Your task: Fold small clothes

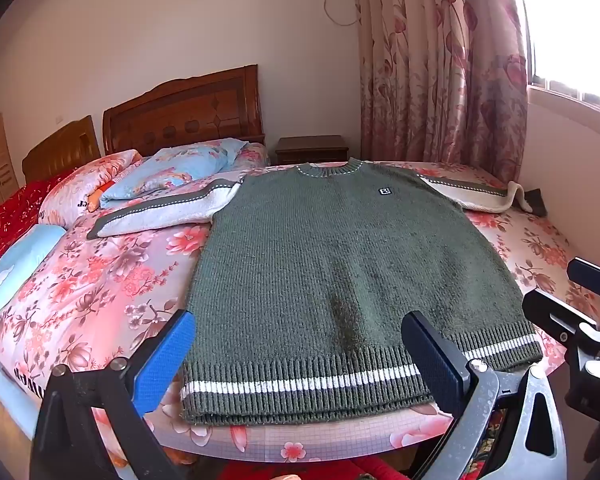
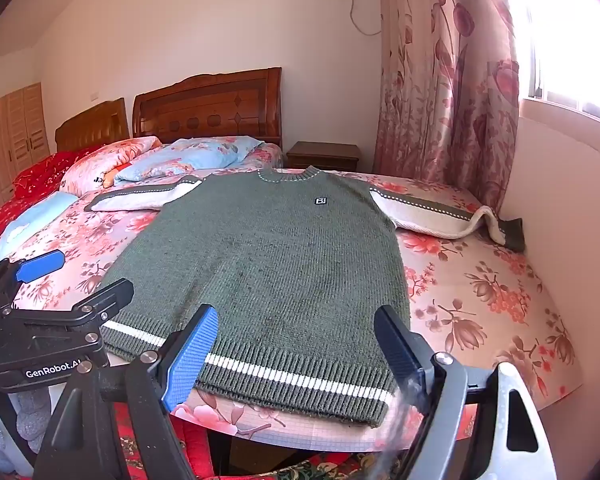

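Observation:
A small green knit sweater [image 1: 340,272] lies flat, front up, on the floral bed, with both white and green sleeves spread out to the sides; it also shows in the right wrist view [image 2: 284,264]. Its striped hem [image 1: 300,384] faces me at the bed's near edge. My left gripper [image 1: 300,356] is open and empty, just above the hem. My right gripper [image 2: 296,348] is open and empty over the hem's right part. The right sleeve [image 2: 432,212] droops off the bed by the wall.
The bed [image 1: 92,288] has a pink floral sheet, with pillows [image 1: 168,172] and a wooden headboard [image 1: 184,112] at the far end. A nightstand [image 1: 312,149] and curtain [image 1: 440,68] stand behind. A wall [image 2: 564,240] runs along the right.

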Demonstrator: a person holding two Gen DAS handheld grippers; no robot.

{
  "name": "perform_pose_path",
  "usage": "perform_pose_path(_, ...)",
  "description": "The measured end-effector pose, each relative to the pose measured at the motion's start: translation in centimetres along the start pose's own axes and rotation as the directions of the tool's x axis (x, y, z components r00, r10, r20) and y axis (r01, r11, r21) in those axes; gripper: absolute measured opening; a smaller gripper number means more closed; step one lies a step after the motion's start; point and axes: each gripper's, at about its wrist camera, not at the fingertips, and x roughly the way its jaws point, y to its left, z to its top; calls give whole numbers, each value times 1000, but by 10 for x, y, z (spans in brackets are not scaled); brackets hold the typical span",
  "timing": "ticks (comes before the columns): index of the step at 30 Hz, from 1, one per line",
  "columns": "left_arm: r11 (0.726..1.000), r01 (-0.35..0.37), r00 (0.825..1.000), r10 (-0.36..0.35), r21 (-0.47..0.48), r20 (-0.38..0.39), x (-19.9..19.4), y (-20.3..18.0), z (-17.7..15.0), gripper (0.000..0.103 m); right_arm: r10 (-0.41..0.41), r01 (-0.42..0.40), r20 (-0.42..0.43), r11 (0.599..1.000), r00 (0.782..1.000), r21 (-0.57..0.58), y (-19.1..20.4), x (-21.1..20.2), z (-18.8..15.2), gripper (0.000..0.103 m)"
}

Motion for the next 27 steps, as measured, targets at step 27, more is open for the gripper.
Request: perform_pose_path(27,1000,4,1000,-4,1,-4,-1,-3,-1,103,-4,4,-1,1000,1000,-4,0,4,0,83)
